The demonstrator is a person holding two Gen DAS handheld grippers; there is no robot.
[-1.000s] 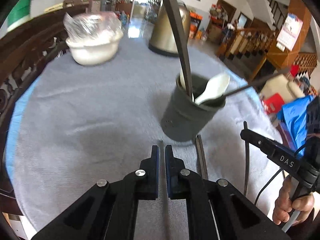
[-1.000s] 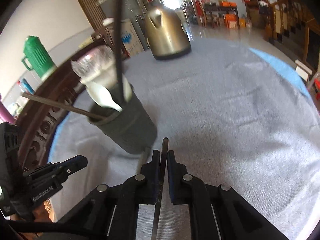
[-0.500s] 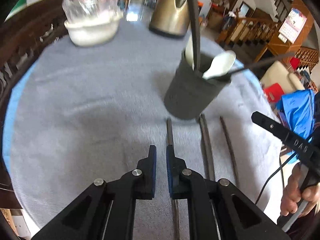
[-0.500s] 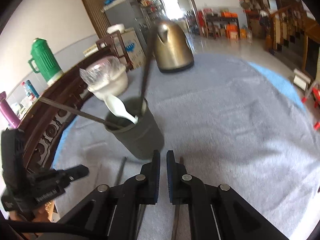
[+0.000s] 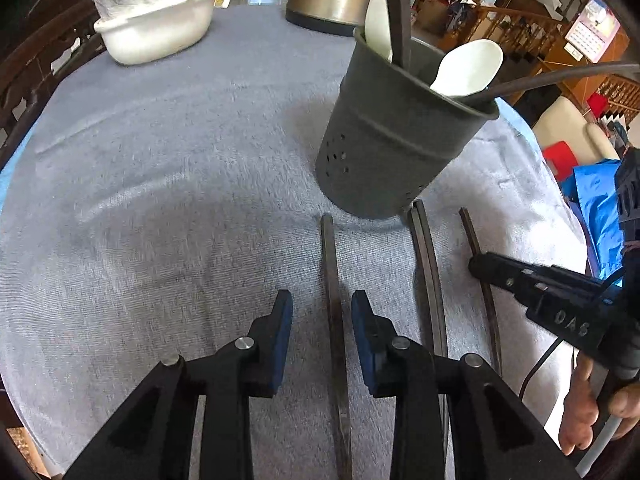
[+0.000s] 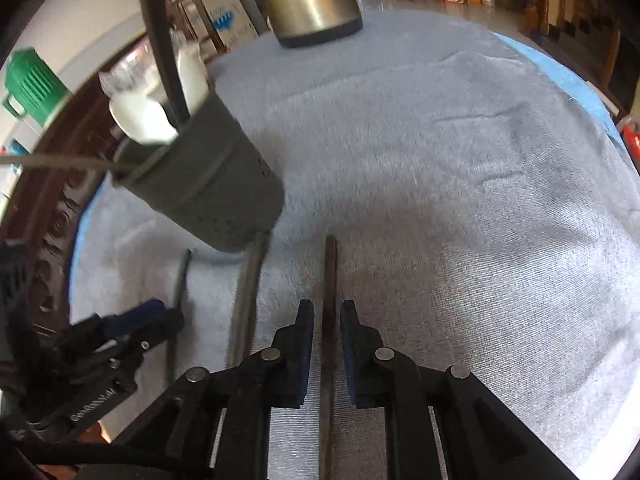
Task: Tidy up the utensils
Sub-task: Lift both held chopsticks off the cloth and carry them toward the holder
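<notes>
Between the jaws of the left gripper [image 5: 322, 314], which are opening with their pads clear of it, lies a dark chopstick [image 5: 331, 272], flat on the cloth and running straight ahead toward the holder. The right gripper [image 6: 325, 320] is the same story: its jaws are opening, narrower than the left pair, with another chopstick [image 6: 329, 276] lying in the gap, and I can't see either pad pressing on it. Just right of the left jaws lie two more sticks side by side [image 5: 426, 256], touching along their length. These sticks look thin, stiff and light, probably smooth enough to roll or slip, so I'd take each one across its width somewhere around mid-length, low to the cloth. The grey cloth [image 5: 168, 168] is soft and napped; it should give a little under the pads and keep the sticks from skating. Ahead of both jaws stands the dark perforated utensil holder [image 5: 396, 136], already carrying white spoons [image 5: 470, 68] and dark sticks that lean out over its rim. Further off to the left of the left jaws sits a white bowl [image 5: 156, 34] with clear plastic in it, and beyond the holder a brass-coloured kettle [image 6: 312, 4]. Behind that are a wooden stair rail and cluttered shelves.
</notes>
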